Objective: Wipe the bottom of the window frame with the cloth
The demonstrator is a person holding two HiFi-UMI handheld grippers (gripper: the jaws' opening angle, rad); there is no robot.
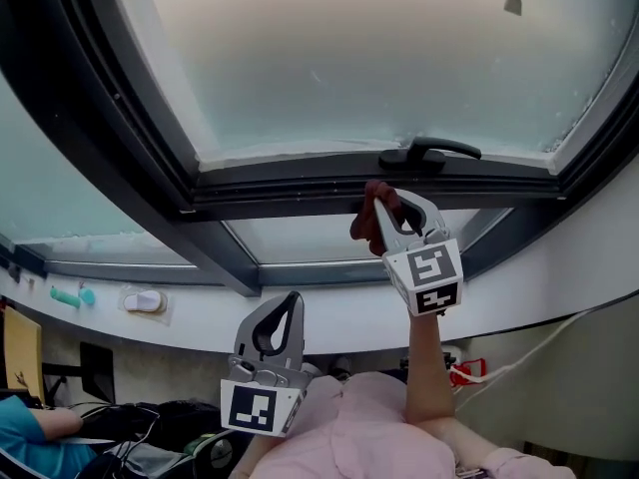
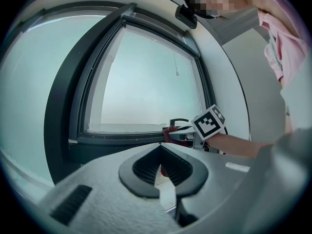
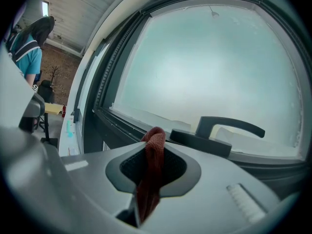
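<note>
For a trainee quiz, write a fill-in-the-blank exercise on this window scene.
The dark red terry cloth is clamped in the jaws of the ___.
The left gripper holds ___ between its shut jaws.
The black lever handle sits on the ___ rail of the dark grey window frame.
Missing: right gripper; nothing; bottom.

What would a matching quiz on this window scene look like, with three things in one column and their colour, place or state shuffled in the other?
1. cloth
2. window handle
3. left gripper

A. shut and empty, held low, away from the glass
B. dark red, pinched in the right gripper
C. black, mounted on the bottom of the window frame

Pairs: 1-B, 2-C, 3-A
</note>
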